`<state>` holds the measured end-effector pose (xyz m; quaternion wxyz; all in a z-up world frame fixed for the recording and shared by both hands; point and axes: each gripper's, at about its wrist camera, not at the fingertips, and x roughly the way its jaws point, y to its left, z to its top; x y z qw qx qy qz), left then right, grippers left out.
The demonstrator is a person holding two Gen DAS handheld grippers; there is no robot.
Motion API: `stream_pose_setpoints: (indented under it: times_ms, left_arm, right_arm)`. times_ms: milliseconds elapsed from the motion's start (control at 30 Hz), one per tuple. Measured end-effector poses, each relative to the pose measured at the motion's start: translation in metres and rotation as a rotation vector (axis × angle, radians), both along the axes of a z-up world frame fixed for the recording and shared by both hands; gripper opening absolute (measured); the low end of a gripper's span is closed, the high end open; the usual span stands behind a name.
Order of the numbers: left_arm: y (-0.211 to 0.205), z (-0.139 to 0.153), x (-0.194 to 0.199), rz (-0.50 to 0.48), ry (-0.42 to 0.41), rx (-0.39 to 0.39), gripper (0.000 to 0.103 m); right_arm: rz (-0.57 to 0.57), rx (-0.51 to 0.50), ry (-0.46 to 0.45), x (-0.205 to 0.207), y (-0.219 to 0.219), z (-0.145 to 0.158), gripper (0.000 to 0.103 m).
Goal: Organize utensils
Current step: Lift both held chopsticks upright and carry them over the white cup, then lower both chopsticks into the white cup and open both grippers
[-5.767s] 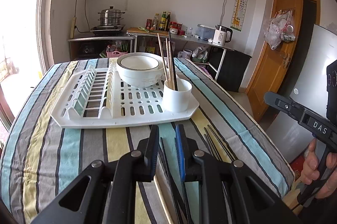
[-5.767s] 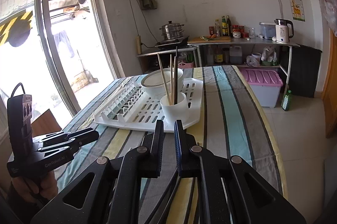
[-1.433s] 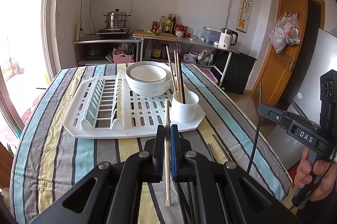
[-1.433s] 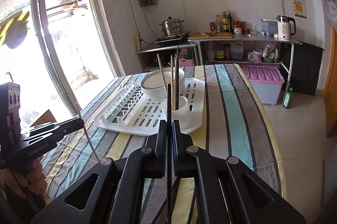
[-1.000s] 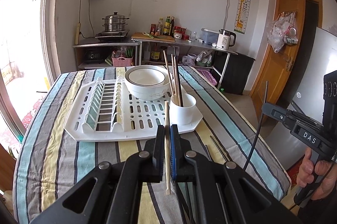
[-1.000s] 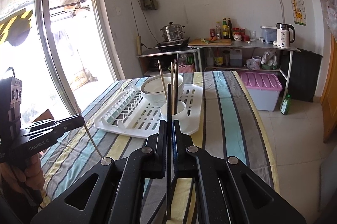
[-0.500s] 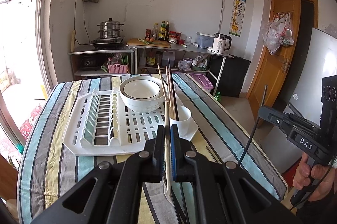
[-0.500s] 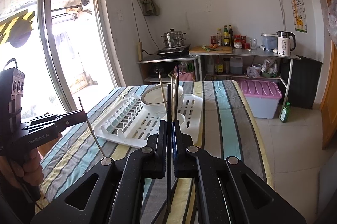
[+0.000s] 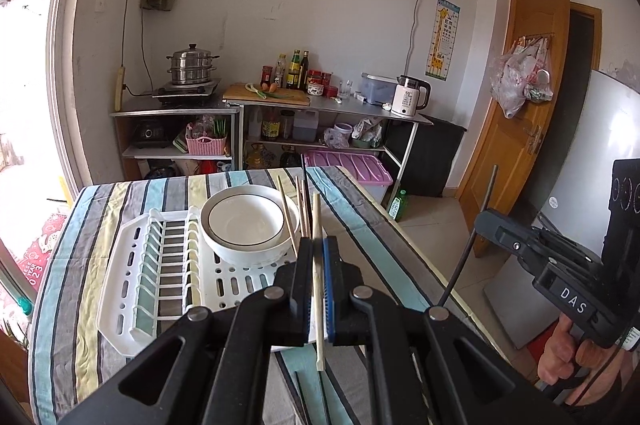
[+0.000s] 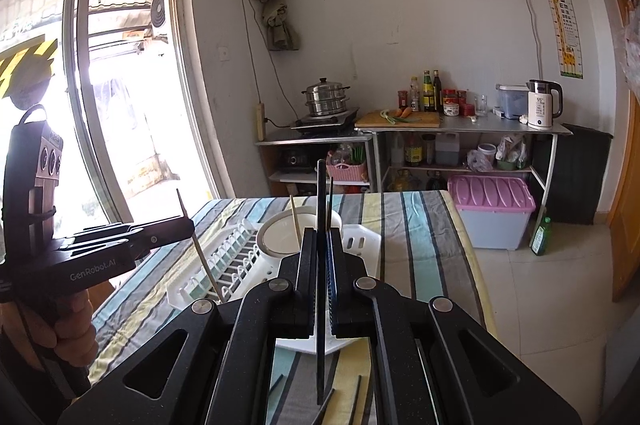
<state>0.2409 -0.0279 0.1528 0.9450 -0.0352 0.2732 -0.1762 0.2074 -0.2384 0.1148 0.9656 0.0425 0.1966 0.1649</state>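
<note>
Two chopsticks are in hand, one per gripper. Left gripper (image 9: 316, 257) is clamped on a pale wooden chopstick (image 9: 318, 305), held near mid-length and standing nearly upright between the pads. Right gripper (image 10: 320, 249) is clamped likewise on a dark chopstick (image 10: 320, 305), also near vertical.

Both grippers hover above the striped tablecloth (image 9: 64, 305), short of the white drying rack (image 9: 120, 305). On the rack: a white bowl (image 9: 240, 221), and beside it several chopsticks standing (image 9: 302, 209) in a holder cup that is hidden behind the jaws in both views. More dark chopsticks lie loose on the cloth below (image 10: 328, 405).

Judged step: carry both sticks to the cup and drop them in.

Risks:
- Thin stick in a narrow pinch — could pivot or slip if swung fast.
- Cup mouth is already crowded; a lower tip may catch the rim or the standing sticks and tip the cup.
- Two grippers converging on one cup — collision likely unless they go one at a time.
</note>
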Motion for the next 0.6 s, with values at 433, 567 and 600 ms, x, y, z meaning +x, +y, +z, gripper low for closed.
stream_pose_setpoints:
  times_ms: [433,567,600]
  left_arm:
    - [-0.006,0.012,0.059,0.016,-0.01,-0.045,0.005]
    - [-0.007,0.004,0.074,0.022,0.005,-0.054,0.005]
    - [-0.008,0.002,0.077,0.021,0.009,-0.057,0.005]
  right_arm:
    - [0.002,0.022,-0.04,0.05,0.008,0.023,0.004]
    - [0.006,0.024,-0.04,0.065,0.013,0.024,0.004]
    - [0.007,0.026,-0.038,0.069,0.013,0.023,0.004]
